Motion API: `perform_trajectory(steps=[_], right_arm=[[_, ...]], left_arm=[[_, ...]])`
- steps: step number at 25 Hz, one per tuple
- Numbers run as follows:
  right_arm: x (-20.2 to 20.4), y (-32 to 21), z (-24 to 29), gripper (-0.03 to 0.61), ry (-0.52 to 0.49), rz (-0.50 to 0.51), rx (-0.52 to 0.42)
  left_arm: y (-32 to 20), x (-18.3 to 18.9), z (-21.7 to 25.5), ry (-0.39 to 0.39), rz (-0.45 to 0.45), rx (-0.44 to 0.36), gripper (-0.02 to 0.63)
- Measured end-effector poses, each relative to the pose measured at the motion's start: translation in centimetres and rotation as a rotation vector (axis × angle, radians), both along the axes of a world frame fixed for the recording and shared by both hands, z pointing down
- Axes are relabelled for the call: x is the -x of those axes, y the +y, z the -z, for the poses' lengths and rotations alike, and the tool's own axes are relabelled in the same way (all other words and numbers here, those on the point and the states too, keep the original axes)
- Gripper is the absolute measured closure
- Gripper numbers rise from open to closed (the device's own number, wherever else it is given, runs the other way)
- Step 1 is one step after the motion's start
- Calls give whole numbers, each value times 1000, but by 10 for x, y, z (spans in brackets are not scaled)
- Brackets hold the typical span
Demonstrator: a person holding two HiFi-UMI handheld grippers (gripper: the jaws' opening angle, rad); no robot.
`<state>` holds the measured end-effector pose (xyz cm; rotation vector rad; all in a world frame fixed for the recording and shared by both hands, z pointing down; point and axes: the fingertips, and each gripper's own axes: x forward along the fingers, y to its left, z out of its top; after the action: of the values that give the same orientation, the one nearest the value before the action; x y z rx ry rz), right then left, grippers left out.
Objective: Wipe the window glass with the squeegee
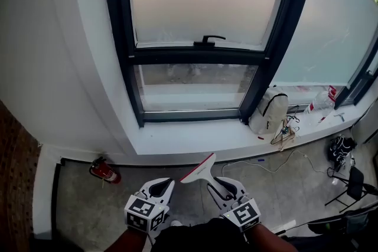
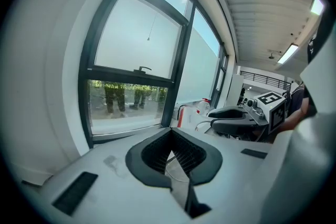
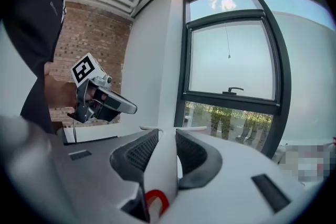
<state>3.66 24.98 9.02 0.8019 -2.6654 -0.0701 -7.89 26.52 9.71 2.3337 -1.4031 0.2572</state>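
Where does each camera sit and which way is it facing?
Head view: on the person's head, looking steeply down at the window and floor; forearms, left gripper, right gripper show.
Left gripper view: on the left gripper, facing the window past shut, empty jaws; right gripper at right.
Right gripper view: on the right gripper, facing the window along jaws gripping the squeegee; left gripper at left.
Shared: all show the window handle.

**Dark-framed window in a white wall**

A black-framed window (image 1: 201, 38), frosted in the upper pane and clear in the lower, sits in a white wall (image 1: 65, 56). Below it runs a white sill (image 1: 195, 141), then grey concrete floor (image 1: 77, 198). A brick wall (image 1: 15, 174) edges the left.
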Motion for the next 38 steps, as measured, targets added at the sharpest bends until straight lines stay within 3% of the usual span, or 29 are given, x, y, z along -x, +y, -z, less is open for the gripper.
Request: perform_trajectory(steps=[6, 13, 17, 21, 27, 31, 38], right_arm=[[32, -6, -6, 486, 50, 61, 5], [51, -54, -20, 486, 112, 127, -21], [74, -103, -25, 486, 85, 212, -8], [93, -165, -29, 486, 65, 315, -12], [101, -266, -37, 486, 76, 463, -47], [98, -326, -60, 486, 102, 502, -26], [107, -382, -103, 486, 138, 550, -64]], left_arm=[[-12, 43, -18, 21, 65, 40, 614], [-50, 59, -27, 7, 116, 62, 614], [-89, 67, -34, 43, 180, 54, 614], [-145, 79, -35, 31, 262, 60, 614], [-239, 82, -45, 9, 372, 117, 614], [-298, 83, -56, 5, 444, 128, 614], [-347, 88, -89, -13, 447, 158, 614]])
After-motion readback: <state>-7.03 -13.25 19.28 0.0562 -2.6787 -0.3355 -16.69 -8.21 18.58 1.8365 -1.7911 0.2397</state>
